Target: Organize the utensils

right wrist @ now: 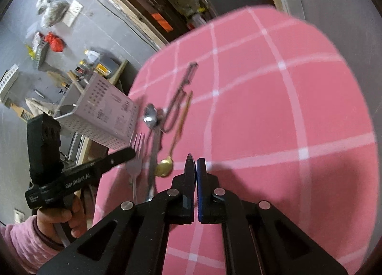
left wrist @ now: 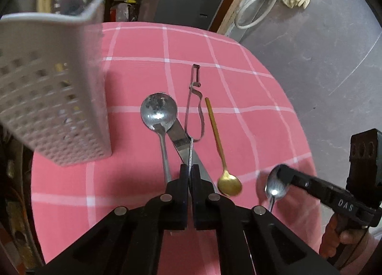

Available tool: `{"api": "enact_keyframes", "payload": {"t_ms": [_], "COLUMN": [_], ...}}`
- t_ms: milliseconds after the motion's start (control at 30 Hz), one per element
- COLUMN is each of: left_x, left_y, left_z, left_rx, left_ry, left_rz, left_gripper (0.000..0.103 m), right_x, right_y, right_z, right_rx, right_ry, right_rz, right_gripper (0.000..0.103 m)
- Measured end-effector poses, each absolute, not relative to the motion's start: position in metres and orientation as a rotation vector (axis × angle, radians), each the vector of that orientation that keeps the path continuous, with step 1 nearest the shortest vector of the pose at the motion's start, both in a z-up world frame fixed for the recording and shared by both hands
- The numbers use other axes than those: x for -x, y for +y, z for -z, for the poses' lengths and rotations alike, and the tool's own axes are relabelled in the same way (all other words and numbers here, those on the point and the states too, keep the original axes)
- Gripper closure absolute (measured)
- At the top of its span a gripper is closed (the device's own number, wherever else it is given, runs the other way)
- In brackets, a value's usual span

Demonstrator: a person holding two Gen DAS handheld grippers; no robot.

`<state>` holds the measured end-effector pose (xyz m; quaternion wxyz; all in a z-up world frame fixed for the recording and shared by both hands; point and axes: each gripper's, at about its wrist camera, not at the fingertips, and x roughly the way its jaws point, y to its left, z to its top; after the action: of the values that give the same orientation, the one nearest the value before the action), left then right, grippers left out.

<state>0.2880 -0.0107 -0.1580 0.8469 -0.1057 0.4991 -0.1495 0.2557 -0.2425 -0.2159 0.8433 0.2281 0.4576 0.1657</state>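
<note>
In the left wrist view the left gripper [left wrist: 189, 170] is clamped on a fork's thin edge beside the large spoon [left wrist: 158, 113] on the pink tablecloth [left wrist: 250, 108], while the right wrist view shows the right gripper [right wrist: 196, 164] closed on a small spoon's handle, edge-on

Table [left wrist: 250, 98] carries everything. Utensil holder [left wrist: 59, 108] stands at the far left, near the table's left edge. Just right of it lies the big spoon [left wrist: 158, 112], bowl far, handle near. A flat blade [left wrist: 181, 142] lies beside that spoon's handle, touching it, its far end under the peeler's loop. Peeler [left wrist: 194, 98] lies right of the big spoon, head far. Thin spoon [left wrist: 222, 150] lies right of the peeler, apart from it, bowl near, handle far. Left gripper [left wrist: 189, 172] sits near-centre above the blade, clamping a fork [right wrist: 137, 155]. Right gripper [right wrist: 194, 162] sits near right, clamping the small spoon [left wrist: 274, 186], right of the thin spoon's bowl.
</note>
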Motion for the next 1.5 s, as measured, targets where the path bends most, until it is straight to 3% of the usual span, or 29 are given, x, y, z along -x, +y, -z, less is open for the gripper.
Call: {"api": "enact_keyframes", "payload": {"t_ms": [367,867,1200,1500], "left_x": [-0.248,-0.268,-0.288,-0.291], "left_y": [0.001,0.065,0.102,0.09], "left_z": [0.069,-0.054,-0.041,-0.016], "left_rx": [0.169,0.141,0.031,-0.134], "left_ry": [0.717,0.325,0.24,0.148], "left_rz": [0.258,0.094,-0.067,-0.132], "left_gripper": [0.1,0.1,0.1,0.1], "right_x": [-0.248,-0.276,-0.309,-0.31], "right_y": [-0.227,-0.147,-0.081,-0.052], "right_z": [0.109,-0.026,-0.016,0.017], "right_rx": [-0.272,-0.093,0.088,0.245], "right_ry": [0.679,0.268,0.254,0.292], "right_rz": [-0.321,-0.427,-0.432,-0.453], "right_gripper": [0.101,0.101,0.101,0.101]}}
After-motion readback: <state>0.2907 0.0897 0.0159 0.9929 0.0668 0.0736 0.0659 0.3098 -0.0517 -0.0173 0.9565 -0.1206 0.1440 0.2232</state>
